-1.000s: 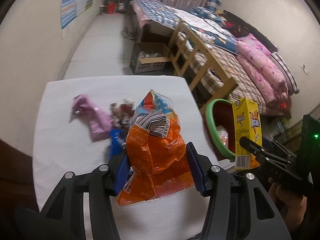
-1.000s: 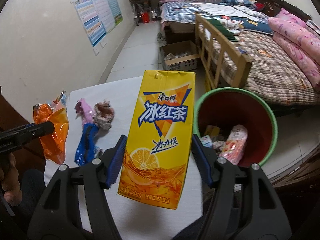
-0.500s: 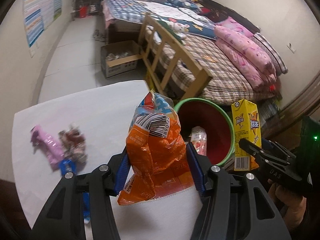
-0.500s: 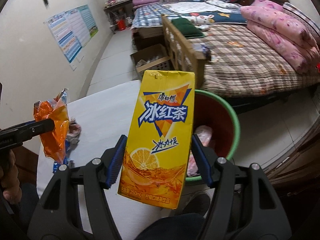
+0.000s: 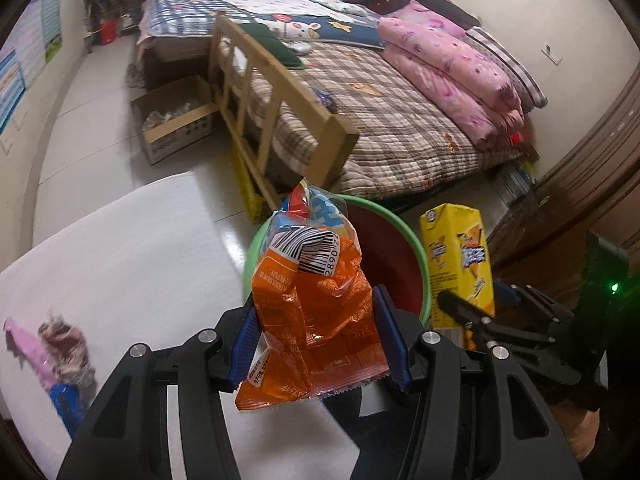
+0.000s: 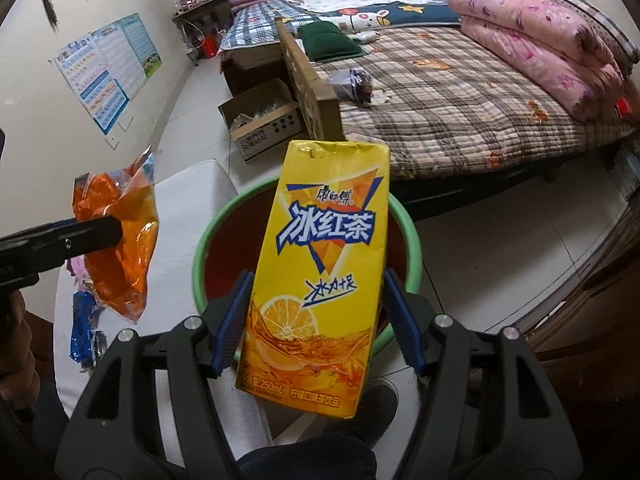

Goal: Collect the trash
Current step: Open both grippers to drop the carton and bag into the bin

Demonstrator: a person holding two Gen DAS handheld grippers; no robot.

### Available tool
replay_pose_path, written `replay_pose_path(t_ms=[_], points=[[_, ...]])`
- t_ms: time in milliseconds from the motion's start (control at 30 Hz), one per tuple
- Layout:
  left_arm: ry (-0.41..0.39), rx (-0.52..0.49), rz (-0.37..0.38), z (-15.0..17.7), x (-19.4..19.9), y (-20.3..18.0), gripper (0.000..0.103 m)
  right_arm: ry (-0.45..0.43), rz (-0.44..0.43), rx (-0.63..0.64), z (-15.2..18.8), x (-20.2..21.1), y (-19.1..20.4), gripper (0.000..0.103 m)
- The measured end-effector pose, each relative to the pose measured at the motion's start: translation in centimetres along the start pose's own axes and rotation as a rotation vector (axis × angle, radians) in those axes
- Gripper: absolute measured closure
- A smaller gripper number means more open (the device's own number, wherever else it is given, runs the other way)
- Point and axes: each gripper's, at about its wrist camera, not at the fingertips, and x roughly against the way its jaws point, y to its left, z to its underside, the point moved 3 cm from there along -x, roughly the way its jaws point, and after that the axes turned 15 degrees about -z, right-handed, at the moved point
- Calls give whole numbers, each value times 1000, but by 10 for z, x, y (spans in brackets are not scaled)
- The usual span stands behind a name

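My left gripper [image 5: 316, 344] is shut on a crumpled orange snack bag [image 5: 316, 300], held in the air in front of the green-rimmed red bin [image 5: 400, 256]. The yellow iced-tea carton [image 6: 320, 264] stands upright in my right gripper [image 6: 318, 320], which is shut on it over the bin [image 6: 208, 240]. From the right wrist view the orange bag [image 6: 120, 248] hangs at the left, still over the white table [image 6: 188, 208]. The carton [image 5: 460, 264] also shows at the bin's right side in the left wrist view.
A pink wrapper [image 5: 24, 348], a brownish wrapper [image 5: 68, 340] and a blue wrapper [image 5: 64, 400] lie on the white table [image 5: 132, 264]. Beyond the bin stand a wooden bed frame [image 5: 276, 104] and a cardboard box [image 5: 176, 120] on the floor. A person's shoe [image 6: 380, 404] is below the carton.
Both grippers have swung right from the table toward the bin, each keeping its hold. The bin now sits directly behind the orange bag and the carton; the loose wrappers have slid to the left edge.
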Motion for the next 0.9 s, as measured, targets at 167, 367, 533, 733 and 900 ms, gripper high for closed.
replay_pose_path(t_ms=[167, 367, 533, 733, 900], points=[[1, -28, 7, -13, -10, -16, 53, 11, 2, -7, -1, -7, -9, 41], [9, -39, -4, -22, -22, -21, 52, 26, 3, -13, 0, -16, -15, 40], [19, -32, -2, -27, -29, -20, 51, 47, 10, -14, 1, -23, -19, 40], [12, -30, 10, -33, -31, -24, 40, 63, 13, -12, 3, -26, -19, 38], [-16, 19, 3, -36, -23, -11, 13, 58, 21, 1, 2, -25, -14, 20]])
